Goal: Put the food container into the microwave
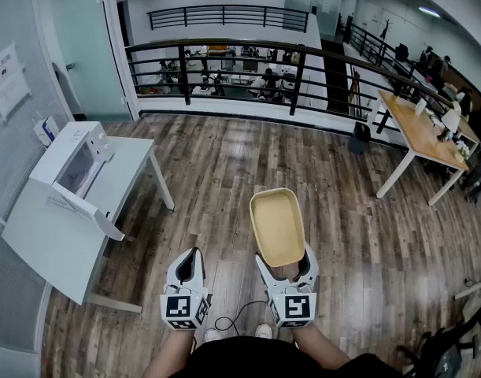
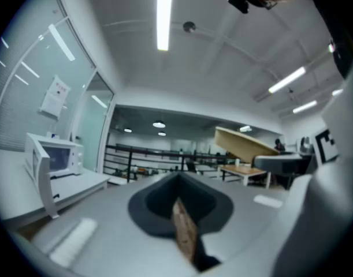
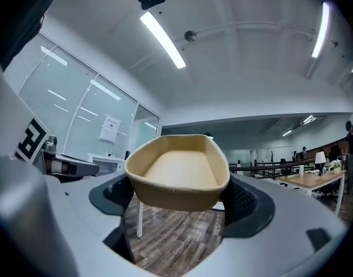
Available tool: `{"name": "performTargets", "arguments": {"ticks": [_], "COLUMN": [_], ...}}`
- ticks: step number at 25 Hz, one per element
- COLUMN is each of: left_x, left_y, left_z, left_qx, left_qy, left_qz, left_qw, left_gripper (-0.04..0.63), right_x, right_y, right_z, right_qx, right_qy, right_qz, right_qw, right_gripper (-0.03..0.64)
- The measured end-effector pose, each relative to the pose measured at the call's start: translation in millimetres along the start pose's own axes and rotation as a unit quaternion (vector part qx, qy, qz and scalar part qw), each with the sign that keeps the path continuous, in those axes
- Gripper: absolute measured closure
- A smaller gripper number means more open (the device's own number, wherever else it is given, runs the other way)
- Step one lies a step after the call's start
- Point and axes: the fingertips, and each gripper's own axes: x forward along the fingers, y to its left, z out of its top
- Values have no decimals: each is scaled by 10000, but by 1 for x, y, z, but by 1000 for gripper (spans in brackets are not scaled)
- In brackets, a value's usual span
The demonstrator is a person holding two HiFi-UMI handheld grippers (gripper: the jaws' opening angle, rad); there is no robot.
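**Container in the right tool, microwave waiting off to the left**

The right tool (image 1: 285,264) is clamped on the near end of the food container (image 1: 276,225), one jaw on each long side of the beige tray. The rest of the tray reaches out ahead of the tool, over the wooden floor (image 1: 248,160). It sits roughly level with its open side up and looks empty. Holding it by one end leaves the far end free, which probably suits sliding it into a cavity end first.

The left tool (image 1: 193,260) hangs just to the left of the right tool at about the same height. Its jaws are drawn together with nothing between them, and only a thin strip of floor shows through the slit. With nothing to carry, it looks kept in reserve, perhaps for the door.

The microwave (image 1: 73,164) stands well ahead and to the left of both tools, on a white desk (image 1: 127,166) against the glass wall. Its door (image 1: 84,209) appears to be swung open towards the tools, so the cavity is probably ready to take the tray.

I judge the task to be in its carrying stage: the container is gripped and lifted but well apart from the microwave. The right tool needs to travel left and forward, keeping the tray flat and clear of the open door.
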Motion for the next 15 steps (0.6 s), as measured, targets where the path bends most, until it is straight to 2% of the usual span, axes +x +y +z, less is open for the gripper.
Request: {"name": "performTargets", "arguments": {"ticks": [15], "left_x": [-8], "left_y": [8], "left_z": [5], "left_qx": [107], "left_qy": [-56], "left_qz": [48], "left_qw": [9999], "left_gripper": [589], "right_x": [8], "right_y": [14], "right_z": [-1], "right_qx": [-77], "right_qy": [39], "right_qz": [63], "right_qw": [9999], "right_gripper": [141]}}
